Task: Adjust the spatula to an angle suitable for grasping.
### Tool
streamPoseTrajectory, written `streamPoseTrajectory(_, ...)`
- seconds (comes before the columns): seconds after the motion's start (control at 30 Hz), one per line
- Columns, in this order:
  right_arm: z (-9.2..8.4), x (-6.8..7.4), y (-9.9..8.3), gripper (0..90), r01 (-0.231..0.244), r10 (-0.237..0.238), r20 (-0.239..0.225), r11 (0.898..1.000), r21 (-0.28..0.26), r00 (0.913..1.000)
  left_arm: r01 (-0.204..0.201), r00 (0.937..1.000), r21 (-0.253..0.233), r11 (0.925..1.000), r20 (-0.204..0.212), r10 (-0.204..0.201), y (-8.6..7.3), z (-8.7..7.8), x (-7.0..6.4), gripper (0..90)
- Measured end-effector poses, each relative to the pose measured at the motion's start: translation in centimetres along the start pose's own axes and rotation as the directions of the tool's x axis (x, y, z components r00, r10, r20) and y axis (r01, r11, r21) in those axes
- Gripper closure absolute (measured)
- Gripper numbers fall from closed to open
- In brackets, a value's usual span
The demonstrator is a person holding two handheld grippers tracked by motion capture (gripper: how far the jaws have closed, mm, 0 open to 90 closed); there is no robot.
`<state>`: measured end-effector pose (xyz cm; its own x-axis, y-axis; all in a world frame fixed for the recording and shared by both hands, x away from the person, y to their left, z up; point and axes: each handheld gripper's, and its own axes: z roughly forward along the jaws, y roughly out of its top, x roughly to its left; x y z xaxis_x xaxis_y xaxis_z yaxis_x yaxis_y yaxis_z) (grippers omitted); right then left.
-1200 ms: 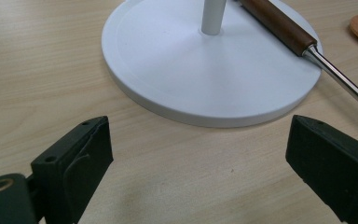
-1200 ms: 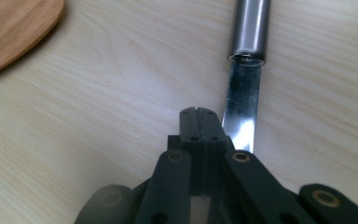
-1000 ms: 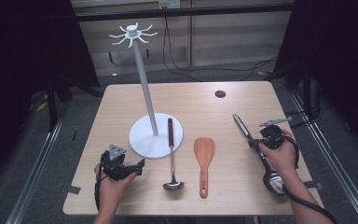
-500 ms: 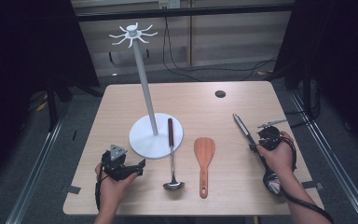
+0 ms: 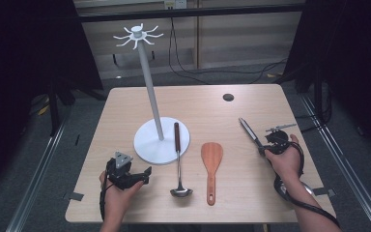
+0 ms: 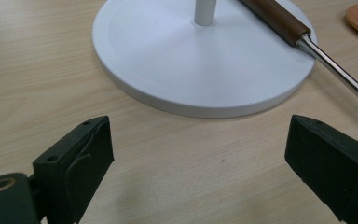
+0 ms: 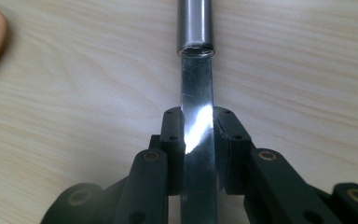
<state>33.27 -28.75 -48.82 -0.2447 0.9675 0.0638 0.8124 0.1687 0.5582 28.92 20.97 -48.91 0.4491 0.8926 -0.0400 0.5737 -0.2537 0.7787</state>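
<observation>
A: Figure, high view. How far has the work gone?

B: Judged from the layout, barely begun. The hooks at the top of the white stand (image 5: 147, 96) are bare. The ladle (image 5: 178, 159) lies with its handle on the stand's base, and the wooden spatula (image 5: 211, 166) lies flat beside it. The steel utensil (image 5: 249, 133) lies on the table at the right, clamped on its flat shank by the right gripper (image 7: 198, 135). Lifting and hanging are left.

A: And the left gripper (image 6: 198, 154)?

B: Jaws wide apart, nothing between them, resting near the base.

A: Change from the earlier frames?

B: The right jaws have just been closing on the shank; the utensils and stand lie as before.
</observation>
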Motion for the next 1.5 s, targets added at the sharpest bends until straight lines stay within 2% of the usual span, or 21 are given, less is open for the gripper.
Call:
streamPoseTrajectory(0.1,-0.3,0.0,0.1,76.1,-0.031,0.03,-0.033,0.999,-0.039,0.999,-0.016,0.9999,-0.002,0.9999,-0.003,0.015,0.2,0.0,-0.1,7.8)
streamPoseTrajectory(0.2,-1.1,0.4,0.4,76.2,-0.021,0.016,-0.056,0.996,-0.088,0.9983,-0.003,1.0,-0.013,0.9999,0.01,0.003,0.3,0.1,-0.3,7.8)
streamPoseTrajectory(0.23,-1.7,0.6,0.5,76.2,-0.027,0.017,-0.07,0.99,-0.136,0.9974,-0.003,0.9999,-0.013,0.9999,0.011,0.003,0.5,0.1,-0.3,7.8)
streamPoseTrajectory(0.3,-1.9,0.7,0.6,76.2,-0.032,0.02,-0.08,0.988,-0.154,0.9966,0.0,0.9999,-0.018,0.9998,0.015,0.0,0.6,0.1,-0.4,7.8)
streamPoseTrajectory(0.37,-2.7,0.7,0.7,76.3,-0.025,0.006,-0.096,0.98,-0.199,0.9954,-0.021,0.9998,-0.016,0.9996,-0.002,0.021,0.9,0.0,-0.6,7.9)
streamPoseTrajectory(0.57,-4.8,1.7,1.2,76.4,-0.032,-0.015,-0.151,0.952,-0.304,0.9884,-0.005,0.9997,-0.079,0.9968,0.024,0.006,2.0,-0.7,-0.9,8.9)
streamPoseTrajectory(0.6,-5.4,2.1,1.4,76.4,-0.033,-0.025,-0.165,0.94,-0.341,0.986,0.006,0.9993,-0.098,0.9952,0.037,-0.003,2.3,-0.9,-1.1,9.1)
streamPoseTrajectory(0.67,-5.6,2.1,1.4,76.4,-0.037,-0.025,-0.171,0.935,-0.352,0.985,0.015,0.9988,-0.108,0.9941,0.048,-0.01,2.5,-1.0,-1.2,9.1)
streamPoseTrajectory(0.83,-6.9,2.4,1.5,76.4,-0.083,-0.019,-0.232,0.903,-0.421,0.9724,0.038,0.9926,-0.145,0.9887,0.12,-0.021,3.6,-1.4,-2.3,9.1)
streamPoseTrajectory(0.87,-6.9,2.4,1.5,76.4,-0.083,-0.019,-0.232,0.903,-0.421,0.9724,0.037,0.9919,-0.148,0.9882,0.125,-0.018,3.7,-1.4,-2.5,9.1)
streamPoseTrajectory(1.0,-7.5,2.7,1.6,76.4,-0.087,-0.03,-0.245,0.887,-0.453,0.9691,0.054,0.9821,-0.163,0.9852,0.187,-0.023,4.7,-1.4,-3.7,9.1)
streamPoseTrajectory(1.07,-8.1,3.1,1.7,76.4,-0.094,-0.031,-0.252,0.879,-0.468,0.9672,0.074,0.9722,-0.182,0.9806,0.232,-0.031,5.4,-1.1,-4.7,9.1)
streamPoseTrajectory(1.1,-8.1,3.1,1.7,76.4,-0.094,-0.031,-0.252,0.879,-0.468,0.9672,0.074,0.9722,-0.182,0.9806,0.232,-0.031,5.4,-1.1,-4.7,9.1)
streamPoseTrajectory(1.17,-8.4,3.4,1.8,76.4,-0.097,-0.034,-0.258,0.873,-0.478,0.9656,0.103,0.9622,-0.199,0.9745,0.268,-0.047,6.0,-0.7,-5.8,9.1)
streamPoseTrajectory(1.27,-8.5,3.7,1.9,76.4,-0.1,-0.038,-0.264,0.867,-0.488,0.9638,0.117,0.9473,-0.203,0.9721,0.317,-0.048,7.0,-0.2,-7.1,8.9)
streamPoseTrajectory(1.3,-8.6,3.8,1.9,76.4,-0.109,-0.035,-0.274,0.863,-0.493,0.9611,0.126,0.9339,-0.206,0.9704,0.354,-0.046,7.7,0.1,-8.2,8.8)
streamPoseTrajectory(1.37,-8.6,3.8,1.9,76.4,-0.112,-0.033,-0.273,0.86,-0.498,0.9614,0.118,0.9317,-0.204,0.9719,0.361,-0.038,8.2,0.3,-8.9,8.8)
streamPoseTrajectory(1.4,-8.6,3.9,1.9,76.4,-0.115,-0.035,-0.284,0.861,-0.496,0.9582,0.126,0.9213,-0.203,0.971,0.387,-0.039,8.9,0.7,-9.8,8.6)
streamPoseTrajectory(1.43,-8.7,3.9,1.9,76.4,-0.118,-0.034,-0.286,0.859,-0.498,0.9575,0.134,0.9164,-0.197,0.9712,0.398,-0.046,9.2,0.9,-10.4,8.6)
streamPoseTrajectory(1.47,-8.7,3.9,1.9,76.4,-0.118,-0.034,-0.286,0.859,-0.498,0.9575,0.134,0.9164,-0.197,0.9712,0.398,-0.046,9.2,0.9,-10.4,8.2)
streamPoseTrajectory(1.5,-8.7,4.1,1.9,76.4,-0.125,-0.029,-0.29,0.86,-0.494,0.9565,0.135,0.9114,-0.195,0.9714,0.409,-0.045,9.6,1.2,-11.0,8.2)
